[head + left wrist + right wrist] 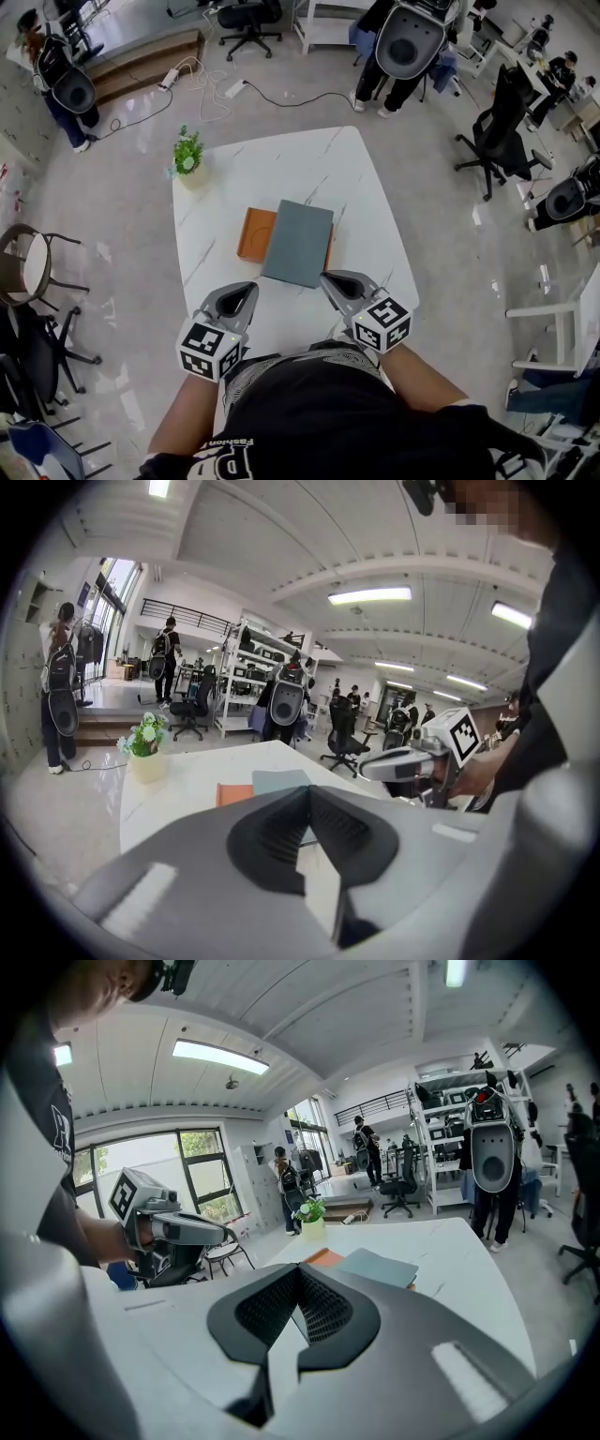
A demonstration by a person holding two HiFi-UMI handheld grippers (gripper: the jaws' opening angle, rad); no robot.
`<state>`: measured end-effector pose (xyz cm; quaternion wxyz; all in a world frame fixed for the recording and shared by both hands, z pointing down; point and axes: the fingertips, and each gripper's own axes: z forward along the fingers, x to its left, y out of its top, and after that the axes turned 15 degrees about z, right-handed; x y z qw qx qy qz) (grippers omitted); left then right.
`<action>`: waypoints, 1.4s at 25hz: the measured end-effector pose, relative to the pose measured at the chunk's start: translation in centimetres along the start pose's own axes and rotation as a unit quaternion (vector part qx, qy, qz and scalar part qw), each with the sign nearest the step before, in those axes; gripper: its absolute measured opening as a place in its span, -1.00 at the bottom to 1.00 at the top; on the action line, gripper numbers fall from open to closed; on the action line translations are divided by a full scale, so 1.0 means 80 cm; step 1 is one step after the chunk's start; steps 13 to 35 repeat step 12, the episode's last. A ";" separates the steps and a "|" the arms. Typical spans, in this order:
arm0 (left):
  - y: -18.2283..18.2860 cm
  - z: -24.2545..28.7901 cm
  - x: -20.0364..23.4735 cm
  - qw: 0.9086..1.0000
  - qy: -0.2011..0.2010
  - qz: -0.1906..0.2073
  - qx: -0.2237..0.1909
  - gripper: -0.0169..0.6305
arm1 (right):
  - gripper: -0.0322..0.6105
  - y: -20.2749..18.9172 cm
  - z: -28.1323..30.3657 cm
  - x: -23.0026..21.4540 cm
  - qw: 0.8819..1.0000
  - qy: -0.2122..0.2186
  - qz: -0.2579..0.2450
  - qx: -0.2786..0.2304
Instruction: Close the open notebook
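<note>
White marble table (281, 164), mid-surface: notebook (298, 242), grey leaf seemingly over orange cover; left tool (251, 287) and right tool (328, 278) closed, empty, just short; best slipped under free edge, folded slowly.

Black shirt (319, 412), small white print: "Fashion"
Same shirt, large white letter beside it: apparently "R"
Elsewhere: nothing legible
</note>
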<state>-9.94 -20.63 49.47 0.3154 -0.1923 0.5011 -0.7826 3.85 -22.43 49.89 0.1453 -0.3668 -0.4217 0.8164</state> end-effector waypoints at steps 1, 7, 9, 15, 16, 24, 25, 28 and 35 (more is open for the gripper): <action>-0.001 0.000 0.000 1.000 0.000 0.000 0.000 -0.77 | -0.91 0.000 0.000 0.000 1.000 -0.001 0.000 0.000; 0.001 0.003 -0.003 1.000 -0.002 -0.001 -0.003 -0.77 | -0.91 -0.003 -0.004 -0.006 1.000 -0.009 -0.001 0.001; 0.000 0.004 -0.003 1.000 -0.003 0.000 -0.002 -0.77 | -0.91 -0.005 -0.004 -0.007 1.000 -0.011 -0.001 0.003; -0.004 0.003 -0.003 1.000 -0.005 0.001 0.000 -0.77 | -0.91 -0.007 -0.002 -0.005 1.000 -0.011 -0.001 0.004; -0.004 0.003 -0.003 1.000 -0.005 0.001 0.000 -0.77 | -0.91 -0.007 -0.002 -0.005 1.000 -0.011 -0.001 0.004; -0.004 0.003 -0.003 1.000 -0.005 0.001 0.000 -0.77 | -0.91 -0.007 -0.002 -0.005 1.000 -0.011 -0.001 0.004; -0.004 0.003 -0.003 1.000 -0.005 0.001 0.000 -0.77 | -0.91 -0.007 -0.002 -0.005 1.000 -0.011 -0.001 0.004; -0.004 0.003 -0.003 1.000 -0.005 0.001 0.000 -0.77 | -0.91 -0.007 -0.002 -0.005 1.000 -0.011 -0.001 0.004; -0.004 0.003 -0.003 1.000 -0.005 0.001 0.000 -0.77 | -0.91 -0.007 -0.002 -0.005 1.000 -0.011 -0.001 0.004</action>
